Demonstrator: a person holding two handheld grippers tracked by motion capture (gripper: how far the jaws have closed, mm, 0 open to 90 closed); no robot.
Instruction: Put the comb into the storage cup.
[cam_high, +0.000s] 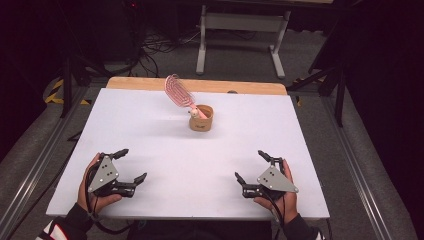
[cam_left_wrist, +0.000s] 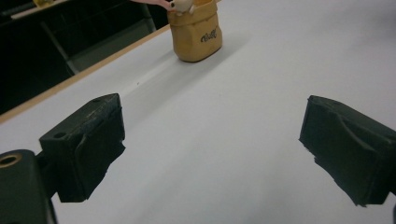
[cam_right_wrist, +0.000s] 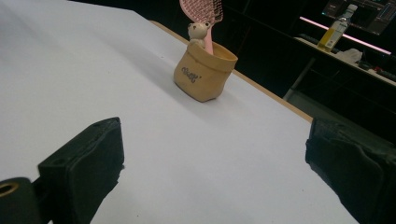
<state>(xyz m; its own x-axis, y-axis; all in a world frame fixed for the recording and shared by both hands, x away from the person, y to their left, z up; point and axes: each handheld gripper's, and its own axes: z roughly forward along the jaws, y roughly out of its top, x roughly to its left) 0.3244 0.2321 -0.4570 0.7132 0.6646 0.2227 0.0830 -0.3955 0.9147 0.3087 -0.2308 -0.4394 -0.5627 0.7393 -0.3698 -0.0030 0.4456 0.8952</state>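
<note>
Both tools, left tool (cam_high: 131, 165) and right tool (cam_high: 248, 165), rest released on the surface (cam_high: 150, 135), pre-approach; next move requires reaching the hairbrush (cam_high: 178, 91) in the pouch (cam_high: 201, 120).

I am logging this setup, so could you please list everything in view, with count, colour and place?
pouch: one, tan, far middle of the table, upright and open.
hairbrush: one, pink, handle in the pouch, head leaning out to the far left.
bear figure: one, cream, at the pouch rim.
table: one, white top with a wooden far edge.
bottle: one, yellowish, on a far desk.
left hand-held gripper: one, black, near left, jaws apart, holding nothing.
right hand-held gripper: one, black, near right, jaws apart, holding nothing.
</note>
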